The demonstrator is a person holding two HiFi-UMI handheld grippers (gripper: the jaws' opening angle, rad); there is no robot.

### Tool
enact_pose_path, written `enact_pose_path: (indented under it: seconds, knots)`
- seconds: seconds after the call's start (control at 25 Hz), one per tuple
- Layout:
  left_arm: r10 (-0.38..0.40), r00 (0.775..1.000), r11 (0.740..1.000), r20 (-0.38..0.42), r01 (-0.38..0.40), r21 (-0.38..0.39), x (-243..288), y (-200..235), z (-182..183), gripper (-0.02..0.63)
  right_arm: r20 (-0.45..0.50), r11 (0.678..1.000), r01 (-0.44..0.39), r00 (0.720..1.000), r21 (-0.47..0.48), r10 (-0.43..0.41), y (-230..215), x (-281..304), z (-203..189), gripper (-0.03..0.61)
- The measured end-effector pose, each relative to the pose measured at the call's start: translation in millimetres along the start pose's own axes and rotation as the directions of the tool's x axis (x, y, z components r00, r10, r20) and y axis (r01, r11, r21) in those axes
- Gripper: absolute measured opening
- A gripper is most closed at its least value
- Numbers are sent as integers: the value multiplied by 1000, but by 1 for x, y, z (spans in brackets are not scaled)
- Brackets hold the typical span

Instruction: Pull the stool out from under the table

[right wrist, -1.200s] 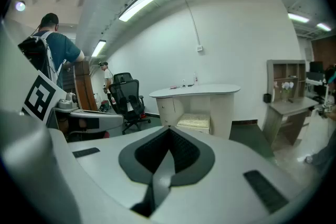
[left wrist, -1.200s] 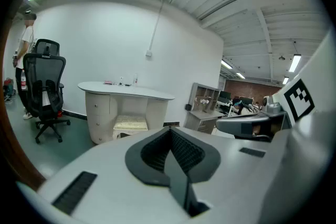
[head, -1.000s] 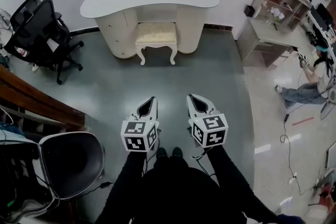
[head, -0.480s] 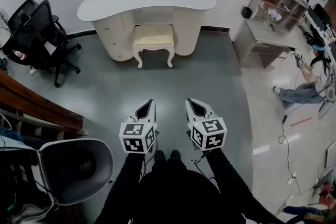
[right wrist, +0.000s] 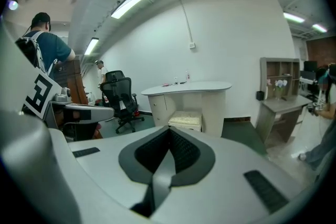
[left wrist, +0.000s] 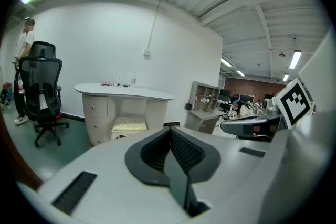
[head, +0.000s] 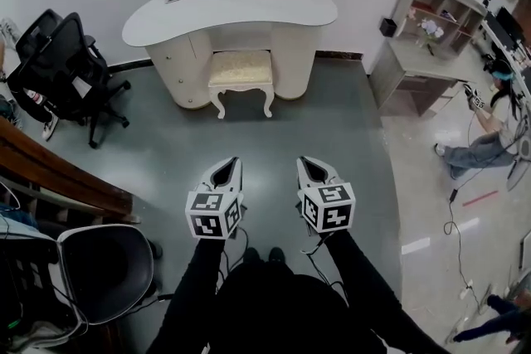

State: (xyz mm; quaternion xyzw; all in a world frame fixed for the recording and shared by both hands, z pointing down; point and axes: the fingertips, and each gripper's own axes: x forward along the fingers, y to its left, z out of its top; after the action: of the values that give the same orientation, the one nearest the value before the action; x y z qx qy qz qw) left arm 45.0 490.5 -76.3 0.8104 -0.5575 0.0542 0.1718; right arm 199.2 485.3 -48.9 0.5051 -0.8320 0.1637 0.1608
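Left gripper [head: 233,162] and right gripper [head: 303,162] have neared the stool [head: 241,69] under the table [head: 274,4], fingers together, empty; next: reach, open.

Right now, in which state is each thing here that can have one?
Stool: upright, tucked under the table, not yet pulled out.
Left tongs: shut, empty, apart from the stool.
Right tongs: shut, empty.
Office chair: upright, left of the table.
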Motion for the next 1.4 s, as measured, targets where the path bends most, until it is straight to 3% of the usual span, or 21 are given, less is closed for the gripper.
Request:
enact_pose_path:
  seconds: [0.2, 0.68, 1.04, 1.4]
  knots:
    - [16, 1000, 1000, 17, -16, -7, 9, -6, 10, 8, 23, 999, 2, 1000, -46, -1, -13, 1, 16, 0]
    - [48, 999, 999, 23, -48, 4, 39, 8, 31, 9, 30, 1000, -13, 999, -28, 14, -34, 23, 30, 0]
    - [51, 999, 999, -5, -51, 11, 81, 51, 38, 9, 18, 999, -3, 1000, -35, 4, -41, 74, 47, 0]
    - [74, 995, 997, -64, -75, -25, 160, 123, 42, 11, -25, 999, -7, 1000, -48, 6, -57, 175, 65, 0]
